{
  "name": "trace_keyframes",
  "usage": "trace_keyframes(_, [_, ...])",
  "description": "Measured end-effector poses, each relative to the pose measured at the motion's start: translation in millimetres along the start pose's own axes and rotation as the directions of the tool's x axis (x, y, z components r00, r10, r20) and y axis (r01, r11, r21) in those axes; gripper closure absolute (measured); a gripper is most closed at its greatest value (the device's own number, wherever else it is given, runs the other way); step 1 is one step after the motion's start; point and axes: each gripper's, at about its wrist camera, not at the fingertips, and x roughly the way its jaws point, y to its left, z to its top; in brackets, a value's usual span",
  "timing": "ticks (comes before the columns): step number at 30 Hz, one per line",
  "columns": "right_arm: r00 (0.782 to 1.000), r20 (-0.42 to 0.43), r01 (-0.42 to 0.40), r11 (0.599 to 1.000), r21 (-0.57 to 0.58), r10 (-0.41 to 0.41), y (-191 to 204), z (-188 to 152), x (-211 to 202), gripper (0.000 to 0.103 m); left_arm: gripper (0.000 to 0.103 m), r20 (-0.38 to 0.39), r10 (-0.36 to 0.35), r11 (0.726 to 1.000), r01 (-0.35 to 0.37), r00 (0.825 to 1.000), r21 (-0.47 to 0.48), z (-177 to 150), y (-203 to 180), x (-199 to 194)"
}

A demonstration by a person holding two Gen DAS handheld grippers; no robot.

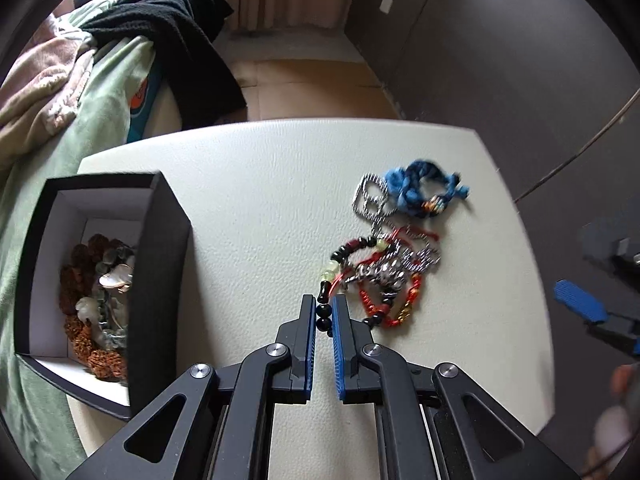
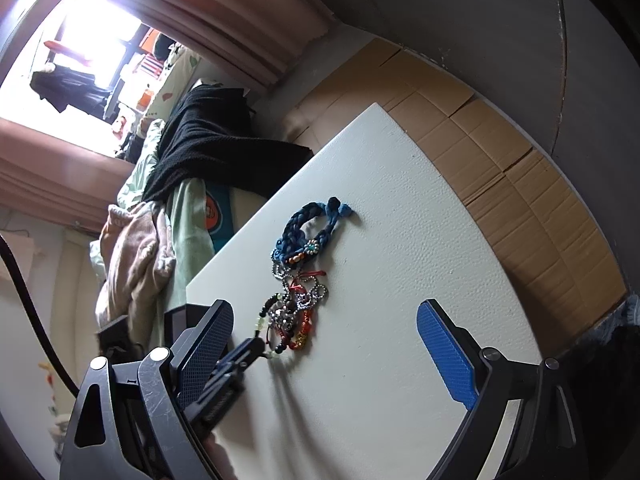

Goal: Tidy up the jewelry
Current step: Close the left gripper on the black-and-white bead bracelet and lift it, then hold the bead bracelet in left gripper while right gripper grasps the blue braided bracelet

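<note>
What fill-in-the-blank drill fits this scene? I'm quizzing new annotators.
1. The left gripper is closed on a strand of ____ beads.
2. The right gripper has its jaws ____.
3. The black box already holds ____.
4. The braided bracelet farthest from the left gripper is ____.

Missing: black; open; jewelry; blue

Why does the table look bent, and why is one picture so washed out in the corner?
Both views: the fisheye lens bows the white table's straight edges and rings the frame in black. Right wrist view: the window is blown out to white glare, and the left tool casts a soft shadow toward the camera. Left wrist view: even light, but the right tool at the frame edge is smeared.
</note>
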Motion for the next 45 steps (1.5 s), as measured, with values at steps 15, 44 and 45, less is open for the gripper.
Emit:
trace_keyframes(15, [0.998,-0.057,-0.007,0.997,-0.078,0.002,25.5,-13.6,27.7,0.016,0.095,0.169,-0.193,0.973,0.211,0.966,-0.096,13.9,25.7,-65.6])
trace_keyframes(44, [1.000,0.021,0.025,0.994,-0.108,-0.022,39.1,6.1,61.3,0.039,0.095,0.422,-0.301,0.923,0.373,0.855,-0.096,17.9,45.5,-172.8])
trace_keyframes(45, [1.000,0.018,0.025,0.994,-0.104,-0.023,38.9,6.3,64.8,0.039,0.095,0.426,-0.301,0.923,0.373,0.854,-0.096,19.4,45.6,-175.2])
